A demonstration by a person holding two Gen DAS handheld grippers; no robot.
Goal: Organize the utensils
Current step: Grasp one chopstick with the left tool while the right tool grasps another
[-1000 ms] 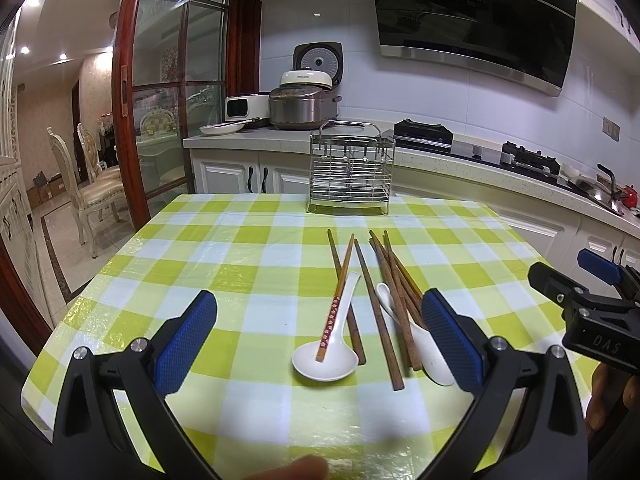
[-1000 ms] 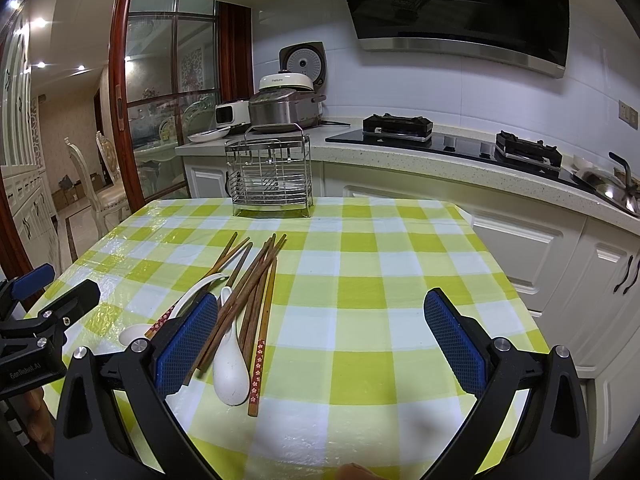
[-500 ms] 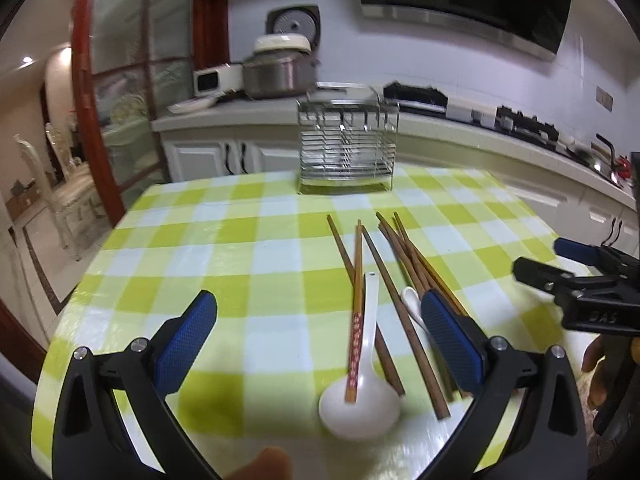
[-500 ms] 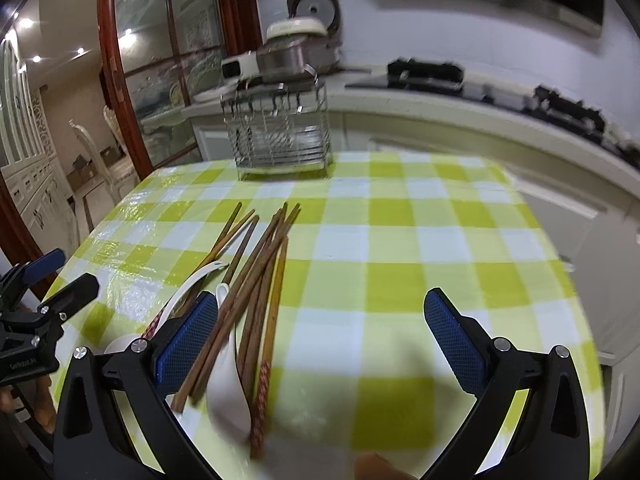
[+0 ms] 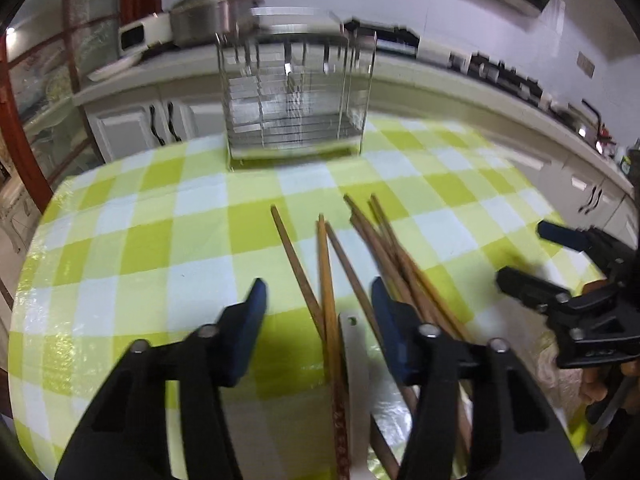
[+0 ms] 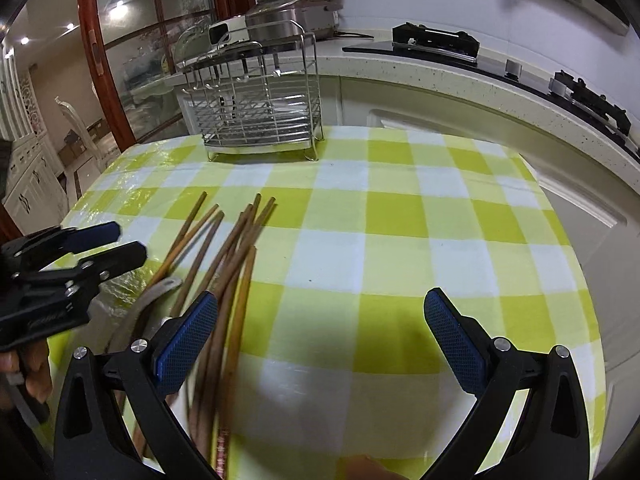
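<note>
Since the earlier frames both grippers are brought forward and lower over the table (image 6: 400,216), so the wire rack (image 5: 296,96) now looks larger and nearer in the left wrist view. The table is covered with a green and white checked cloth, and the empty-looking rack is placed at its far edge, well apart from the utensils. A loose bundle of wooden chopsticks (image 5: 384,248) is spread on the cloth, with the thin ends fanned toward the rack. The left gripper (image 5: 318,300) is held above them; its jaws have just been closing and are now partly closed, with two chopsticks and the handle of a white spoon (image 5: 354,344) seen between the blue pads, but the pads are not seen to press on them. The right gripper (image 6: 320,316) is kept wide open above bare cloth, nothing is between its jaws, and the chopsticks are passing just beside its left finger (image 6: 188,332).
</note>
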